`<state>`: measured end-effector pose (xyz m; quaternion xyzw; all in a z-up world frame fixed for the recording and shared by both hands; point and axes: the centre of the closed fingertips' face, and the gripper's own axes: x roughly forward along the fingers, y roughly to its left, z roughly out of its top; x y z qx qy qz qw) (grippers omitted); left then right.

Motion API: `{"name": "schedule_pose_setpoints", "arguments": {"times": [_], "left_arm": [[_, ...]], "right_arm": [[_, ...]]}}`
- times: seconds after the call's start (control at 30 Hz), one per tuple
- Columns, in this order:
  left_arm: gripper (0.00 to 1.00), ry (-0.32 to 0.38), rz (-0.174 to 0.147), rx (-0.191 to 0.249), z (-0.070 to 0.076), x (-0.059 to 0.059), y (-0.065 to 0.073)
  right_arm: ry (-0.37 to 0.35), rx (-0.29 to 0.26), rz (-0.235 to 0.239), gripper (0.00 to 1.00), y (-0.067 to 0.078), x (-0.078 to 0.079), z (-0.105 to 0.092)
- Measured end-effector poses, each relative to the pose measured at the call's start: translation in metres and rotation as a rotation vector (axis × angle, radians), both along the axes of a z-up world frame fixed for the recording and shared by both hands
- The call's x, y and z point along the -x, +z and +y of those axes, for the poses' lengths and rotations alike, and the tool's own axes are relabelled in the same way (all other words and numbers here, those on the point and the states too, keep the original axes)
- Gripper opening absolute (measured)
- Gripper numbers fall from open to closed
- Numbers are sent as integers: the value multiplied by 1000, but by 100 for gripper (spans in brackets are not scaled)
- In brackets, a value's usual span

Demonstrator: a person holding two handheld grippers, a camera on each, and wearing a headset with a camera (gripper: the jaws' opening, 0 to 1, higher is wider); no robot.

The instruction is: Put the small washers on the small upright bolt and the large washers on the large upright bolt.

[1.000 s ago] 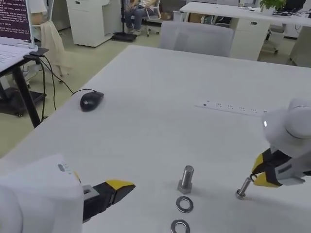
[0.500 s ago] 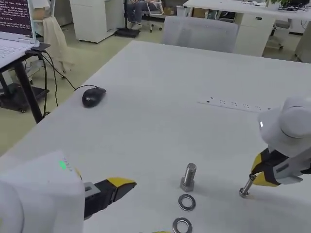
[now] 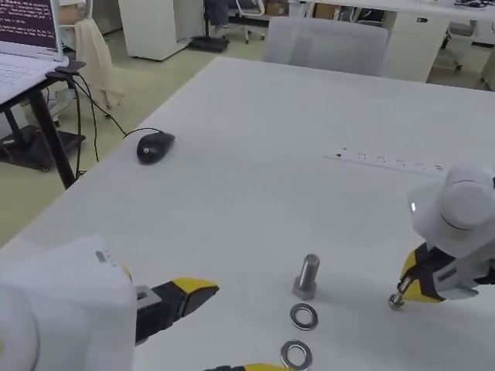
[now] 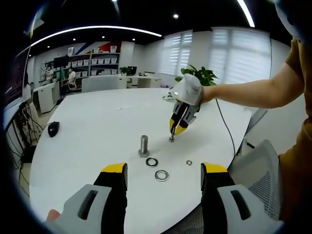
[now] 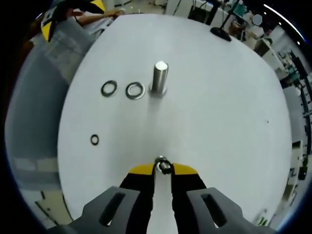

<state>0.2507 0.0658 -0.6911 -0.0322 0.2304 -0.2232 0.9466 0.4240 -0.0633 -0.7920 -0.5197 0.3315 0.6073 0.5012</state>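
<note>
— On top of the thin upright steel bolt (image 3: 397, 298), what is the right gripper (image 5: 162, 168) holding?

— A small silver ring washer (image 5: 165, 166), it seems, pinched between yellow-tipped fingers that are nearly closed. It sits right at the bolt's tip. I cannot tell whether its hole is over the thread yet.

— How should it go on?

— I'd keep the washer level and centre its hole on the tip. Then I'd open the fingers only slightly, so it slides down the shank without nudging the bolt, which looks easy to topple.

— And the rest?

— One more small washer (image 5: 94, 140) lies flat on the white worktop (image 3: 255, 178). Two large flat steel washers (image 5: 135, 90) lie just beside the thick hex-head bolt (image 5: 159, 75), which stands head down. The left gripper (image 4: 164, 168) hovers empty, fingers spread wide.

— Any writing?

— A laptop screen (image 3: 27, 27) shows lines of text, too small to read. No brand is legible.
</note>
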Motion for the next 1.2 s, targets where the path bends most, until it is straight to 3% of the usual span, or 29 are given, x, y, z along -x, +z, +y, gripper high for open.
{"name": "schedule_pose_setpoints", "arguments": {"times": [0.57,0.97,1.2], "left_arm": [[59,12,19,7,2,-4,-5],[59,13,10,-1,4,-2,-2],[59,-3,-7,-12,0,1,4]], "right_arm": [[7,10,28,13,-23,-7,-2],[-23,-23,9,16,-11,-8,-9],[-56,-43,3,16,0,4,-20]]}}
